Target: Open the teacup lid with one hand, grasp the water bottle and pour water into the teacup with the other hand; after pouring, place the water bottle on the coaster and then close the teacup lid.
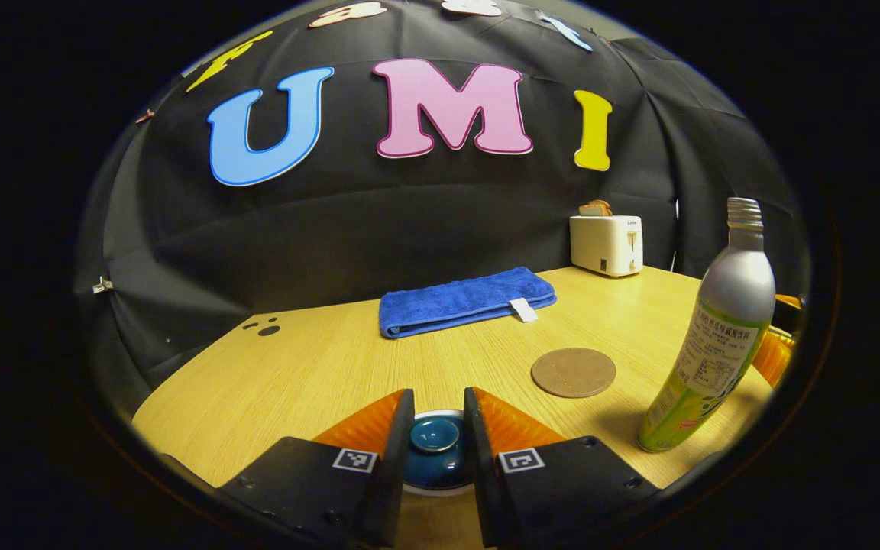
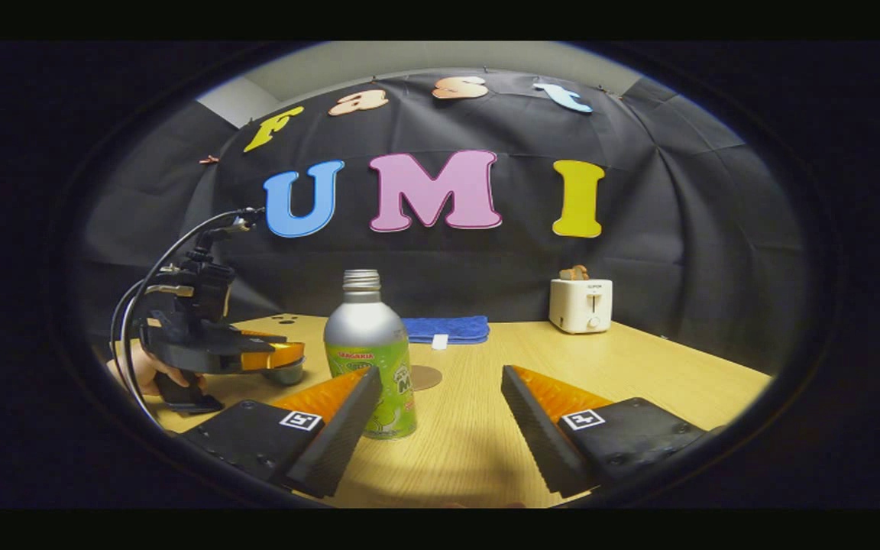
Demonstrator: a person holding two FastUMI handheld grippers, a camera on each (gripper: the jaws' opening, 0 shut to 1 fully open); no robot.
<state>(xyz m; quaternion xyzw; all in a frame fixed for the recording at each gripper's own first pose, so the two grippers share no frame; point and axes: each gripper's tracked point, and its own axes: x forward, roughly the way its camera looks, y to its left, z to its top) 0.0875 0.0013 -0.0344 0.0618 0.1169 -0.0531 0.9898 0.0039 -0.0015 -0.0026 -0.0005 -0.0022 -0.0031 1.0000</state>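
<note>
In the left gripper view, my left gripper (image 1: 438, 428) is low over the table (image 1: 318, 367), and its two fingers stand on both sides of the teacup lid (image 1: 435, 451). The lid is dark blue with a round knob on top, and a pale rim shows under it. The fingers are very near to the knob, but I cannot tell if both of them really press on it. The lid is still on the teacup.

A little farther and to the right in this view stands the water bottle (image 1: 717, 336), upright, silver above and green below, with no cap on its threaded neck. Between the bottle and my left fingers, a bit deeper on the table, lies the round brown coaster (image 1: 574, 372), flat, with nothing on it. Behind it is a folded blue towel (image 1: 464, 300), and in the far right corner a white toaster (image 1: 607, 244) with bread in its slot.

In the right gripper view, my right gripper (image 2: 440, 416) is wide open and holds nothing. The water bottle (image 2: 370, 351) stands just beyond my left-side finger, which covers a part of its base; the other finger is well apart from it. At the left I see my left gripper (image 2: 268, 359) with a hand (image 2: 142, 374) under it, down at the teacup (image 2: 286, 374). The coaster (image 2: 426, 376) shows partly behind the bottle, and the towel (image 2: 448, 328) and toaster (image 2: 580, 304) are near the wall.
</note>
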